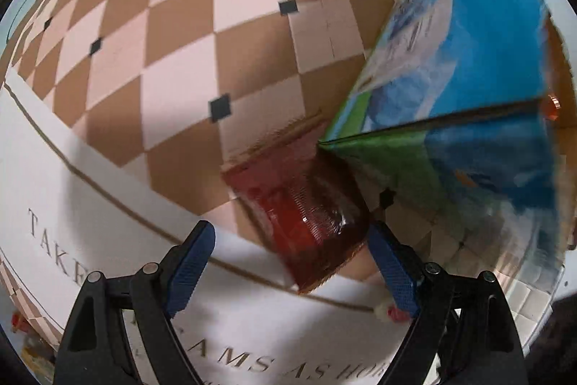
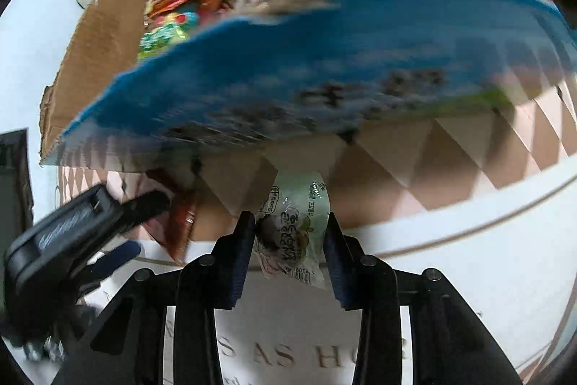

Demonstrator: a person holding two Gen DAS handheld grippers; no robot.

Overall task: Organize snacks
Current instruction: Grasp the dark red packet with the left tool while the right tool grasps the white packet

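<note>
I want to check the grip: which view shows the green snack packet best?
Right wrist: the green packet sits centred and sharp, pinched in the right gripper. The left wrist view does not show it, only a red packet in front of the open left gripper.

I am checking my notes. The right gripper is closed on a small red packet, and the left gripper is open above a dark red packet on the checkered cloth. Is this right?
Not quite. In the right wrist view, the right gripper is closed on a small green and clear packet, not a red one. The rest holds: the left gripper is open above the dark red packet on the checkered cloth.
</note>
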